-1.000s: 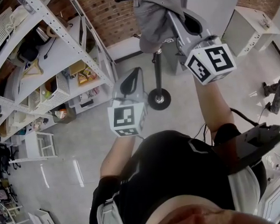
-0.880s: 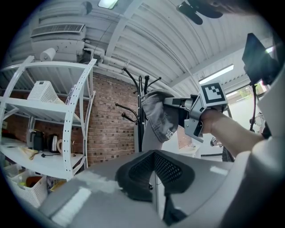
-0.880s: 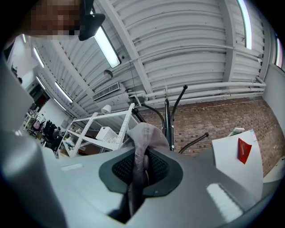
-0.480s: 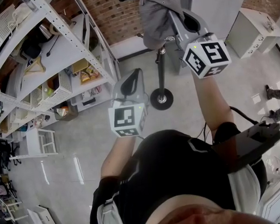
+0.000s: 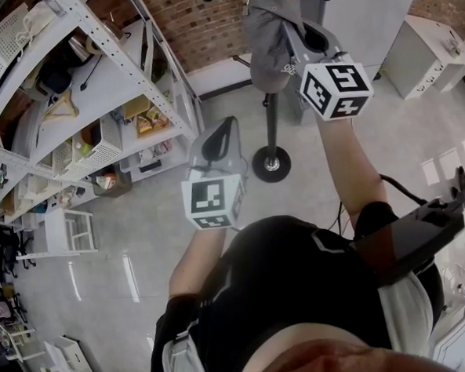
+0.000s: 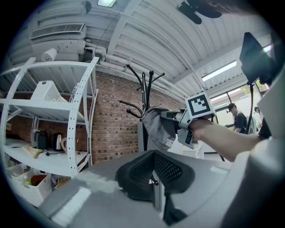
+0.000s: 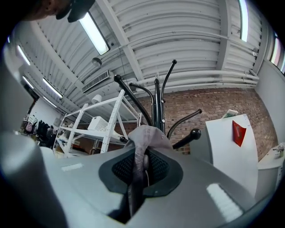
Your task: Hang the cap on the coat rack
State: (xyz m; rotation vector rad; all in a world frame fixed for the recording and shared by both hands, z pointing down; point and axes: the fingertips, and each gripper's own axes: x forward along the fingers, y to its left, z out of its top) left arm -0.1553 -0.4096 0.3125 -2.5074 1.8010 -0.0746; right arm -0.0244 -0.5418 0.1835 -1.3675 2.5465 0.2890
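A grey cap [image 5: 267,31] hangs from my right gripper [image 5: 290,38], which is shut on its fabric. In the right gripper view the cap's cloth [image 7: 145,136] is pinched between the jaws [image 7: 141,165]. The black coat rack [image 7: 156,103] rises just behind it, and a knobbed hook [image 7: 194,132] sticks out to the right. From the head view the rack's pole [image 5: 271,117] and round base [image 5: 272,165] stand below the cap. My left gripper [image 5: 220,136] is held lower and to the left, shut and empty [image 6: 155,174]. It looks at the cap [image 6: 156,127] beside the rack [image 6: 144,91].
White metal shelving [image 5: 93,87] with baskets, kettles and boxes stands at the left before a brick wall [image 5: 199,30]. White cabinets [image 5: 424,48] stand at the right. Another person [image 6: 236,118] stands far off in the left gripper view. Grey floor surrounds the rack's base.
My right gripper has carried the cap a little lower and closer in over the rack's pole. My left gripper has stayed where it was.
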